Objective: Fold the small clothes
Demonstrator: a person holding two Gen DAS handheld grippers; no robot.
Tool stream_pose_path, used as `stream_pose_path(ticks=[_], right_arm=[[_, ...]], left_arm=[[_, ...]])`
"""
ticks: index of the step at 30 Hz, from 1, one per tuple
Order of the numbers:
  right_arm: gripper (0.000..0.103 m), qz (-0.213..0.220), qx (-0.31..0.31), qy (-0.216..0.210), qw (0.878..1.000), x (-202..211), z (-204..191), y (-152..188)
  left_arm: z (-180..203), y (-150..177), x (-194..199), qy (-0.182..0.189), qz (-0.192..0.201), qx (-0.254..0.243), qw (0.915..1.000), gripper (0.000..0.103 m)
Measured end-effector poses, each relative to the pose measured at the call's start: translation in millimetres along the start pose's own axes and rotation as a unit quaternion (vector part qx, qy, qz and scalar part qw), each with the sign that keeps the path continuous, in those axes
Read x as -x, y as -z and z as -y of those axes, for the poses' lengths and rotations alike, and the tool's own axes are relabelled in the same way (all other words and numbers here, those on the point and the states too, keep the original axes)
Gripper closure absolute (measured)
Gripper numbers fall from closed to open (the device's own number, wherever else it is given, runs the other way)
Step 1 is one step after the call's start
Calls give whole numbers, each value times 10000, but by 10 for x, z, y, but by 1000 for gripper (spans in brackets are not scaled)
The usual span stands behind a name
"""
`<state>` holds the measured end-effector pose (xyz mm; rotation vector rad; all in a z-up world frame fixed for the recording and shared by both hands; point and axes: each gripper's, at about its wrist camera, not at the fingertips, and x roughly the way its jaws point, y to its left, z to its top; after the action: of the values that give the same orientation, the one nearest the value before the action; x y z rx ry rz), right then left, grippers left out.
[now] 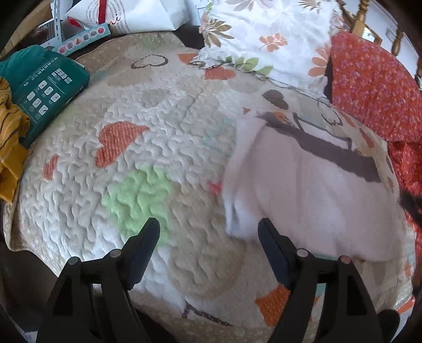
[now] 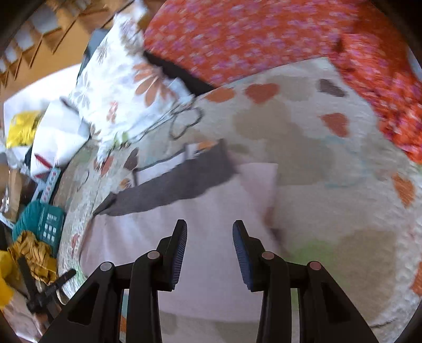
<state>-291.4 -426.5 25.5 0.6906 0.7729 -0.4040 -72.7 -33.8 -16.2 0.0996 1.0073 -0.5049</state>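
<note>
A small white garment [image 1: 311,200] with a dark grey band lies on the quilted bedspread [image 1: 147,158], at the right of the left wrist view. My left gripper [image 1: 208,237] is open and empty, just left of the garment's near edge. In the right wrist view the same white garment [image 2: 211,227] with its grey band [image 2: 174,184] lies flat below my right gripper [image 2: 209,237], which is open and empty above it. The left gripper's dark fingers [image 2: 63,277] show small at the far left of that view.
A floral pillow [image 1: 263,34] and an orange flowered cloth [image 1: 374,87] lie at the back and right. A teal package [image 1: 44,89] and a mustard striped garment [image 1: 10,147] sit at the left edge. Boxes and papers [image 1: 126,15] are behind.
</note>
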Motion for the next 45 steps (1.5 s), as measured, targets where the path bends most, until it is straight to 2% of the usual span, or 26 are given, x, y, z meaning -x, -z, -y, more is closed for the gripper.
stream_pose_path(ticks=[3, 6, 7, 8, 10, 11, 16, 18, 21, 23, 26, 29, 33, 37, 39, 45], right_arm=[[64, -88, 268, 262, 9993, -489, -188, -178], [66, -641, -68, 675, 9956, -956, 8, -287], [78, -764, -279, 917, 9925, -1054, 107, -312], [81, -639, -436, 978, 9922, -1013, 128, -342], [80, -486, -475, 1165, 9909, -896, 6, -367], [79, -457, -342, 1158, 9916, -857, -122, -364], [79, -529, 778, 468, 9945, -900, -1051, -246], [79, -642, 1200, 164, 9906, -1090, -1513, -163], [79, -899, 1614, -50, 9828, -1459, -2030, -53], [79, -1120, 1908, -46, 9752, -1797, -2381, 13], [79, -1416, 2175, 290, 9653, -2268, -2810, 70], [77, -1355, 2537, 594, 9559, -2494, -3146, 26], [77, -1205, 2661, 93, 9563, -2284, -3383, -42], [76, -1234, 2538, -414, 9584, -1812, -3272, 73], [76, -1358, 2729, -514, 9510, -1588, -3168, 264], [75, -1443, 3582, -411, 9215, -1116, -2981, 898]], left_arm=[[-12, 135, -15, 129, 66, 113, 9998, 27], [-49, 243, -62, 5, 189, 214, 9996, 27], [-48, 279, -78, -28, 234, 242, 9994, 26], [-90, 309, -94, -51, 296, 267, 9992, 26], [-183, 380, -118, -161, 516, 369, 9979, 26], [-227, 398, -138, -201, 589, 463, 9970, 25], [-350, 359, -214, -5, 569, 847, 9948, 24], [-380, 360, -227, 97, 548, 911, 9943, 24], [-413, 372, -216, 173, 617, 985, 9931, 21], [-431, 378, -220, 198, 642, 1030, 9924, 20], [-450, 378, -229, 244, 657, 1075, 9917, 20], [-462, 376, -243, 282, 651, 1103, 9914, 19], [-488, 373, -251, 354, 645, 1166, 9905, 19], [-517, 375, -255, 449, 619, 1265, 9890, 19], [-546, 382, -240, 477, 630, 1364, 9875, 19], [-670, 427, -139, 515, 725, 1707, 9813, 19]])
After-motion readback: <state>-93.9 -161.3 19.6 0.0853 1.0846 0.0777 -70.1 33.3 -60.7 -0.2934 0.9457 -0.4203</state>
